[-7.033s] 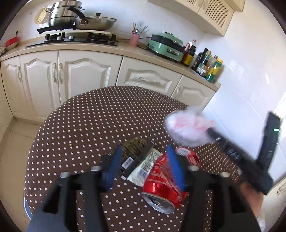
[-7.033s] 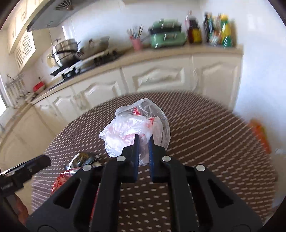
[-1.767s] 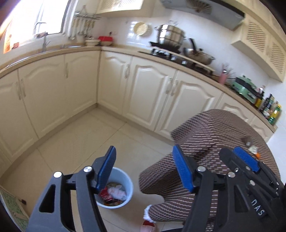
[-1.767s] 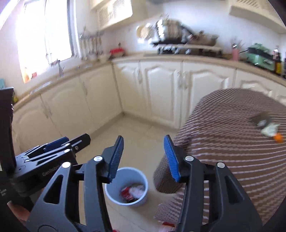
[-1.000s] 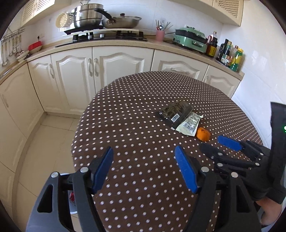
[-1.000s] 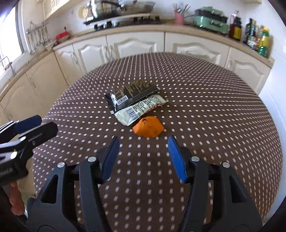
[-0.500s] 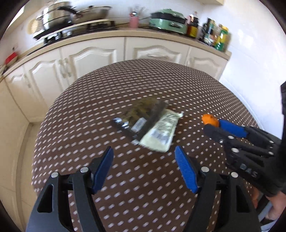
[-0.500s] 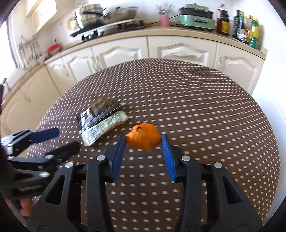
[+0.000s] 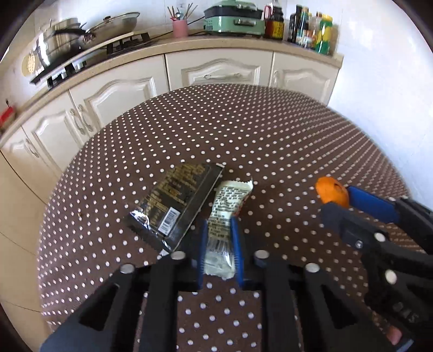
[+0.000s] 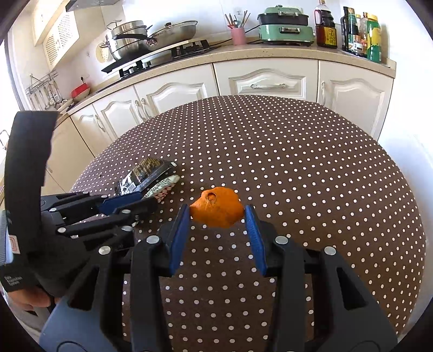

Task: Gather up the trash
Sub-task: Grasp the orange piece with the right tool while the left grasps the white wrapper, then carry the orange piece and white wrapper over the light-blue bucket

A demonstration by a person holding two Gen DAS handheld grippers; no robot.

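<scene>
Three pieces of trash: white wrapper (image 9: 226,216), black wrapper (image 9: 176,205) and orange peel (image 10: 217,209), all on the round table.
Table: brown cloth with white dots (image 10: 297,162); cream cabinets (image 10: 176,92) stand behind it.
Left gripper (image 9: 219,238): jaws have just been closing and now stand narrow, blue pads pinching the near end of the white wrapper between them.
White wrapper: lies lengthwise away from the left gripper, printed side up, torn far end near the black wrapper's corner.
Black wrapper: flat on the cloth just left of the white one, its right edge overlapping or touching it; barcode near its lower end.
Right gripper (image 10: 217,230): jaws partly closed around the orange peel, a blue pad at each side of it; left pad touches, right pad looks to meet its edge.
Orange peel: between the right gripper's fingertips, low over the cloth; whether it still rests on the table cannot be told.
Between grippers: bare dotted cloth; the two tools sit near each other, apart.
Counter behind: pots (image 10: 130,38) on a stove, pink utensil cup (image 10: 238,35), green appliance (image 10: 284,25), bottles (image 10: 360,32) at the right end.
Person: fingers show under the left gripper's handle (image 10: 35,297).
</scene>
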